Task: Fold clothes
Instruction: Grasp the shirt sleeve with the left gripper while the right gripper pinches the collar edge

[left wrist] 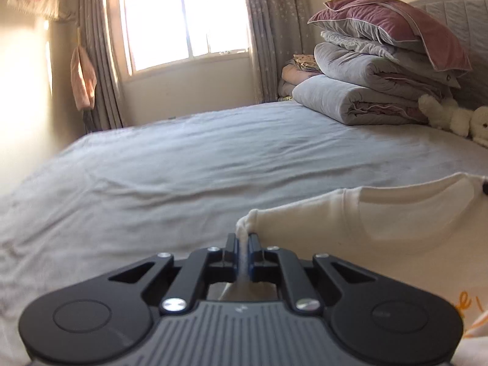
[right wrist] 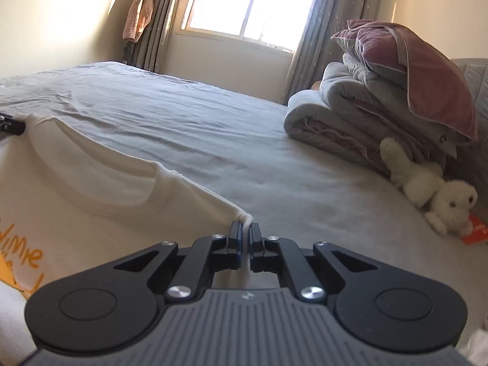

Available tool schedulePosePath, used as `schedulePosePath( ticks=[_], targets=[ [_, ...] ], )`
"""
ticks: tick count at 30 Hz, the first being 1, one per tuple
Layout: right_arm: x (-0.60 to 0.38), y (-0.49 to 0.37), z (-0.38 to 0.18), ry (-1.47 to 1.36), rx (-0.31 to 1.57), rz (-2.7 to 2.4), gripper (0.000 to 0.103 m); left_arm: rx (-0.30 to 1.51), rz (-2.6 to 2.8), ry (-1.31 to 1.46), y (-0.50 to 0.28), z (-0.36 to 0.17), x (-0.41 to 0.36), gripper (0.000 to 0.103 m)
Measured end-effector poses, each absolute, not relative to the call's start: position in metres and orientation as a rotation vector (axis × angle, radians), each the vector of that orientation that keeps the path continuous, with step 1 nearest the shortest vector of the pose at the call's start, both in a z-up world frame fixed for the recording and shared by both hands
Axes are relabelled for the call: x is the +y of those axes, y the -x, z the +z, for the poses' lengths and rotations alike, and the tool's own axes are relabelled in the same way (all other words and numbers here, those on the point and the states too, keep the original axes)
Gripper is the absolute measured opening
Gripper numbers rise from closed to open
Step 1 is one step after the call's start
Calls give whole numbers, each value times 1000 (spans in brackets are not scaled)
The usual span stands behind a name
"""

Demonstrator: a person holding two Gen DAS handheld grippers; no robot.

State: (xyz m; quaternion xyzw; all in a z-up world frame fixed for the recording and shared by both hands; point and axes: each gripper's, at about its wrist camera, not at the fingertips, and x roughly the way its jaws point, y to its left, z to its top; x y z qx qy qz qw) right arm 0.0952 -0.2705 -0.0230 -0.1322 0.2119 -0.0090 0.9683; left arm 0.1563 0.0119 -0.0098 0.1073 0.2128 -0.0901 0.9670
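Observation:
A cream T-shirt (left wrist: 381, 213) with orange print hangs stretched between both grippers above the grey bed sheet (left wrist: 183, 158), neckline sagging in the middle. My left gripper (left wrist: 243, 238) is shut on the shirt's left shoulder corner, cloth bunched between its blue pads. In the right wrist view the same T-shirt (right wrist: 100, 195) runs off to the left, and my right gripper (right wrist: 245, 231) is shut on its other shoulder corner. The tip of the left gripper (right wrist: 10, 125) shows at the left edge, pinching the far corner.
A stack of folded grey quilts (left wrist: 366, 91) topped by a mauve pillow (left wrist: 396, 24) sits at the bed's head on the right. A white plush toy (right wrist: 433, 189) lies beside it. A window (left wrist: 186, 18) with curtains is behind the bed.

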Motion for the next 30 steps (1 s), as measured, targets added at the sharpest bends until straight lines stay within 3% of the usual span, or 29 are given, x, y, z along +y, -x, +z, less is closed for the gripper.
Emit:
schedulePosePath(
  ticks=[11,18,21,22,24,30],
  targets=[
    [-273,-198,-36,324,486,-62,4,522,-145,-239,-265,-28,-10,7],
    [-271,-224,-61,353,586,-66,5,586,-136,-221,-280,-50,-13,10],
    [-269,-222,-60,371,585,-71,6,588,-127,-194,-279,-47,-9,19],
    [-268,-222,-59,381,583,-73,7,588,-124,-186,-279,-45,-8,33],
    [-267,-220,-54,379,585,-75,17,593,-108,-173,-275,-40,-7,45],
    [-273,-193,-33,192,617,-66,39,656,-152,-53,-245,-23,1,57]
  ],
)
